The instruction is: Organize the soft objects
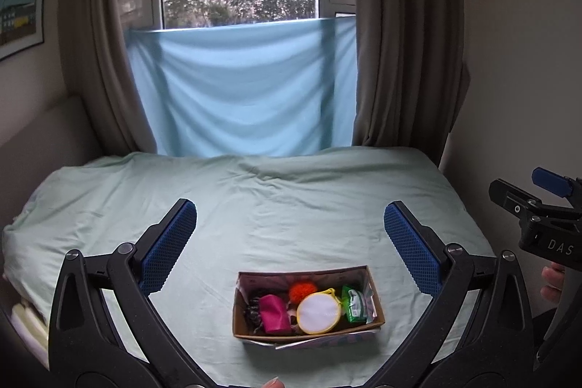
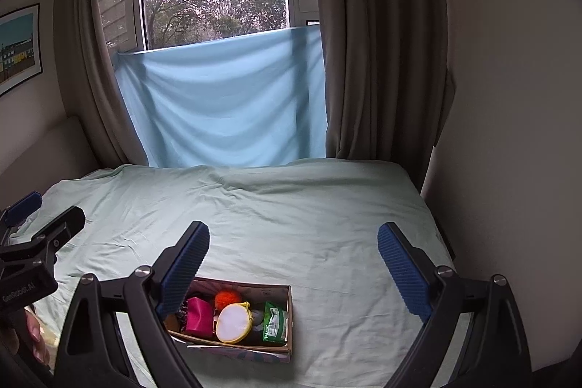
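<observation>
- One cardboard box (image 1: 376,311) sits on the pale green bedsheet (image 1: 272,206), near the front edge of the bed, its top open.
- Four soft things show clearly inside it, side by side: one magenta pouch (image 1: 273,314) at the left, one orange pom-pom (image 1: 303,291) toward the back, one round white pad with a yellow rim (image 1: 319,312) in the middle, one green packet (image 1: 354,303) at the right.
- Some dark patterned material lies at the box's left end; what it is cannot be told.
- Two grippers are in view, both above the bed and touching nothing.
- Left gripper (image 1: 290,247): its two blue-padded fingers (image 1: 169,244) stand wide apart, the box seen between and below them.
- Right gripper (image 2: 293,273): jaws likewise spread wide and empty; its left finger pad (image 2: 183,270) overlaps the box's near-left corner in the right wrist view, though contact cannot be told.
- Two brown curtains (image 1: 400,31) flank one window, with one light blue cloth (image 1: 247,90) hung across its lower part.
- One framed picture (image 2: 18,48) hangs on the left wall.
</observation>
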Tool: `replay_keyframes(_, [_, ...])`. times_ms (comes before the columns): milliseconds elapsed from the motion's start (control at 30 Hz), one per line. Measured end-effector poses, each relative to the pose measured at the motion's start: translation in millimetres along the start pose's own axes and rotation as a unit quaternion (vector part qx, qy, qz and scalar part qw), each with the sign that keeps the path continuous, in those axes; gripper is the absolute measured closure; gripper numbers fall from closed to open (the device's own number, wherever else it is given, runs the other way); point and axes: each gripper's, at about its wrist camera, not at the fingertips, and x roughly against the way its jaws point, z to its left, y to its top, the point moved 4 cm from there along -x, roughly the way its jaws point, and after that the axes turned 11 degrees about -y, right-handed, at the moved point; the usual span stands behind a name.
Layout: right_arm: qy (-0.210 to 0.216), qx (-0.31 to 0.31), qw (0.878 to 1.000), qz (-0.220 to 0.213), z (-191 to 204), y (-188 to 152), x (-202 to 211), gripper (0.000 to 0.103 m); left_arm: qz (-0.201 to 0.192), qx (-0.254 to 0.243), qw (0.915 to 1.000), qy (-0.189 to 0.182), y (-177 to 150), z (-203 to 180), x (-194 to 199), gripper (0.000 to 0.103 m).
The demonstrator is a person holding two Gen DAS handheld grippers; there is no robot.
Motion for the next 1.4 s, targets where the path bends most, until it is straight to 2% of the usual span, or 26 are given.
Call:
replay_keyframes(933, [-0.016,-0.006,1.000,-0.009,-2.8,0.1,3.5,0.011,-0.003,0.000,0.9998,-0.021,-1.6,-3.6,-1.8,0.000])
replay_keyframes(1400, [-0.018,-0.008,1.000,-0.011,-3.3,5.3,-0.4,0.011,-0.004,-0.007,0.9998,-0.016,-2.6,-4.5,-5.5,0.000])
